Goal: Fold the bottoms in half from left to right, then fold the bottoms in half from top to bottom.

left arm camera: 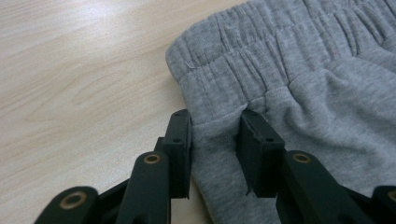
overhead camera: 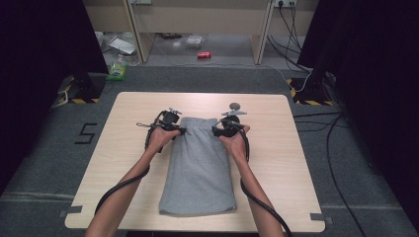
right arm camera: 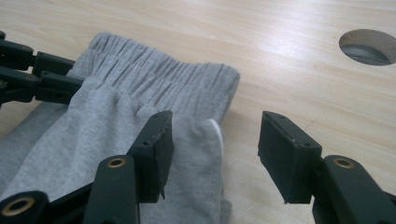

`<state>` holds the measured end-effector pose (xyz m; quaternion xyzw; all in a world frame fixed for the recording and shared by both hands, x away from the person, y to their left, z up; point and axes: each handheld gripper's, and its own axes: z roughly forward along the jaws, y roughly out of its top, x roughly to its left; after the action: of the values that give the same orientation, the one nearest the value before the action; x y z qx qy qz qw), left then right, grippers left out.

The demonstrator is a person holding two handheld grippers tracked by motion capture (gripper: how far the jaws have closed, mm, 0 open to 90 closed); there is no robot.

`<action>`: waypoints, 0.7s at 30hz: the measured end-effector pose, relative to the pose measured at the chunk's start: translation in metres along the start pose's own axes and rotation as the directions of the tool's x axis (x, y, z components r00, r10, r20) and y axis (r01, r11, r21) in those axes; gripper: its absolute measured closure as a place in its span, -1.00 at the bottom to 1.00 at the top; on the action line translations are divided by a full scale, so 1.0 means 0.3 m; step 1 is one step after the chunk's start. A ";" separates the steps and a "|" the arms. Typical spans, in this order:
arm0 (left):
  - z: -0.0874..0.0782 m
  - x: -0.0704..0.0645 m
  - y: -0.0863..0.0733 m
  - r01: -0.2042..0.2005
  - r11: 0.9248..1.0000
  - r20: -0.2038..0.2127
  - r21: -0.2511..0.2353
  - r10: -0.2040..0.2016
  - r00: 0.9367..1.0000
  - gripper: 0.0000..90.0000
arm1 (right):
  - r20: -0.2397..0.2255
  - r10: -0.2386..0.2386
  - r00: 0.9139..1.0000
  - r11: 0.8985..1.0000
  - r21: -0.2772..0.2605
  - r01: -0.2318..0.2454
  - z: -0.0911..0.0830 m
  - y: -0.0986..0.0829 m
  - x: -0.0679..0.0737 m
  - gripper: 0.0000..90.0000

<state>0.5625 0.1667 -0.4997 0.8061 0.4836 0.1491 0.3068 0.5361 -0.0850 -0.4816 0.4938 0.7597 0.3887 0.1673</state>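
Folded grey sweatpants lie mid-table, waistband far. The left gripper, part-open, straddles 1 waistband corner, possibly pinching fabric; the right gripper gapes wide over the other, holding nothing, poised for an even lift.

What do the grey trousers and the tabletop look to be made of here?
Grey trousers: soft knit, probably cotton jersey, matte with heathered flecks and a gathered elastic waistband. Tabletop: light wood or wood-look laminate, judging by printed-looking grain and a faint sheen; which one is unclear.
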 end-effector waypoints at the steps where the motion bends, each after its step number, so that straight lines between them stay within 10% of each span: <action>1: 0.000 0.000 0.000 0.000 1.000 0.000 0.000 0.000 1.000 0.46 | 0.001 0.001 1.000 1.000 0.001 -0.001 0.003 0.002 -0.001 -0.02; 21: 0.000 0.003 0.002 -0.003 1.000 0.006 0.004 0.003 1.000 0.46 | 0.007 0.038 0.999 0.999 0.035 -0.039 0.071 0.002 -0.011 -0.07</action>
<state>0.5634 0.1674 -0.4994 0.8078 0.4818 0.1460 0.3066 0.5516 -0.0788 -0.4952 0.5123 0.7562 0.3769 0.1534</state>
